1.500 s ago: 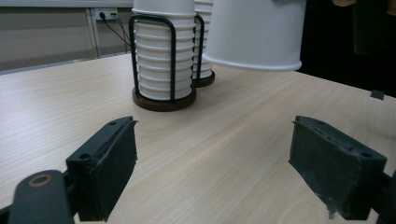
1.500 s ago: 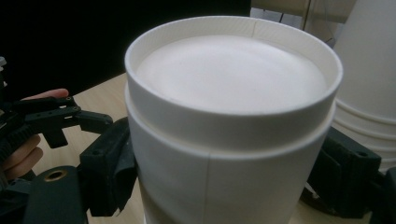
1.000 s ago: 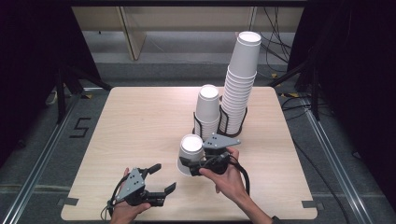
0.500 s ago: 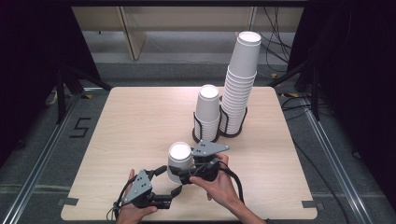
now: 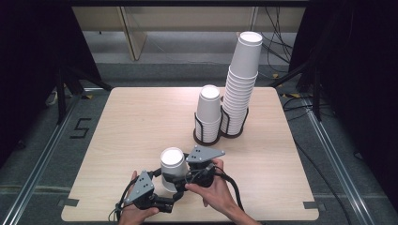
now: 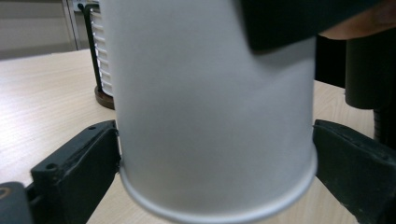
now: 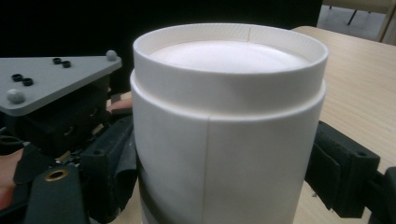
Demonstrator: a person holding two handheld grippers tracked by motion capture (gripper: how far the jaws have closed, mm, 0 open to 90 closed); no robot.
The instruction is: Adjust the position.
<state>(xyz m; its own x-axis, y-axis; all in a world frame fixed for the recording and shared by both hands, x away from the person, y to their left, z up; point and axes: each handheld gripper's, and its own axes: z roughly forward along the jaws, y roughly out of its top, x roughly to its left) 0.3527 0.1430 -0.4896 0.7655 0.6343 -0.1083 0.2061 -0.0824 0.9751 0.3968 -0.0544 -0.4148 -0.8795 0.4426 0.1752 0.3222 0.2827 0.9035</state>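
Observation:
A white paper cup (image 5: 172, 161) is held upside down just above the table's near edge. My right gripper (image 5: 179, 173) comes at it from the right and is shut on its side. In the right gripper view the cup (image 7: 229, 121) stands between both jaws, base upward. My left gripper (image 5: 171, 193) reaches in from the lower left. Its jaws have just been opening and now stand wide on either side of the cup's lower rim (image 6: 210, 107), close against it with no clear press. A hand holds each gripper.
Two stacks of white cups stand in black wire holders at the table's back right: a short stack (image 5: 209, 110) and a tall leaning stack (image 5: 241, 79). The short stack's holder (image 6: 95, 56) shows behind the cup. The wooden tabletop (image 5: 126, 126) is bare on the left.
The right gripper has carried the cup down and left toward the left gripper. The left gripper's jaws have opened and now flank the cup's rim.

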